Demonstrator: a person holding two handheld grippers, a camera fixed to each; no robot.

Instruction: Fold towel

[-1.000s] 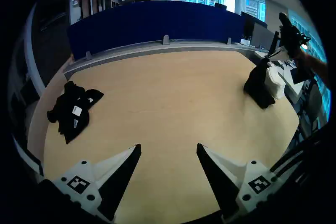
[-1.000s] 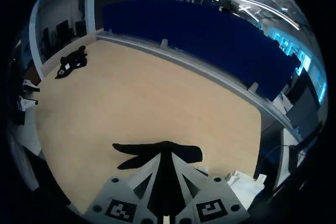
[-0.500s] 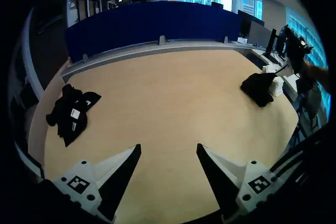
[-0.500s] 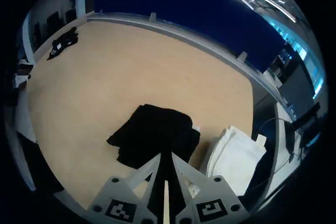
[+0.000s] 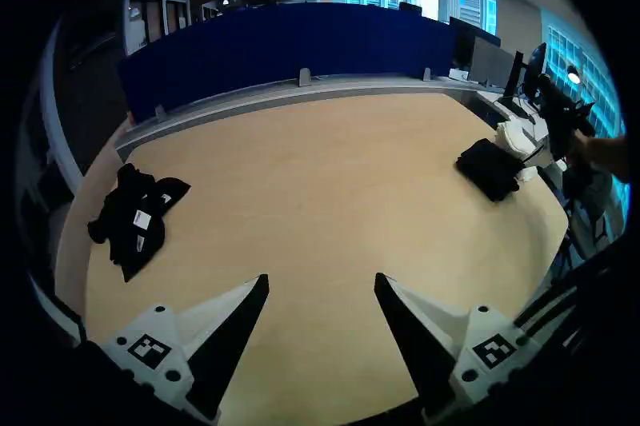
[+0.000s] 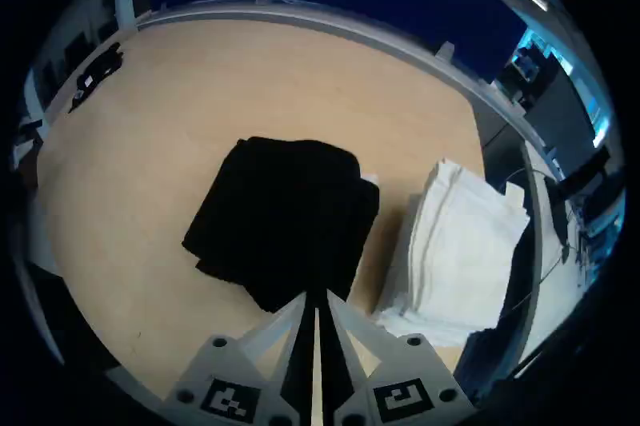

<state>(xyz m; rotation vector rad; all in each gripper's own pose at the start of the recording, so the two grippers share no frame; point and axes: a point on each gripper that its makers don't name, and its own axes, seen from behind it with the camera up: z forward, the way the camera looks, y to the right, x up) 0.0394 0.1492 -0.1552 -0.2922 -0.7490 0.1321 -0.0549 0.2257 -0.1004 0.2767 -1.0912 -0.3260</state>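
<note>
Lowered black towel (image 6: 280,210) lies before right tool (image 6: 316,302) (closed)

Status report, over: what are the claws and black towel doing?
Left gripper open, holding nothing. Right gripper shut at edge of folded black towel. White stack beside.

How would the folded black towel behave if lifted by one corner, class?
Probably floppy: the black towel lies in soft stacked layers, so they would likely fall open and hang. Pushed across the table, its rounded cloth edges would probably bunch rather than slide.
</note>
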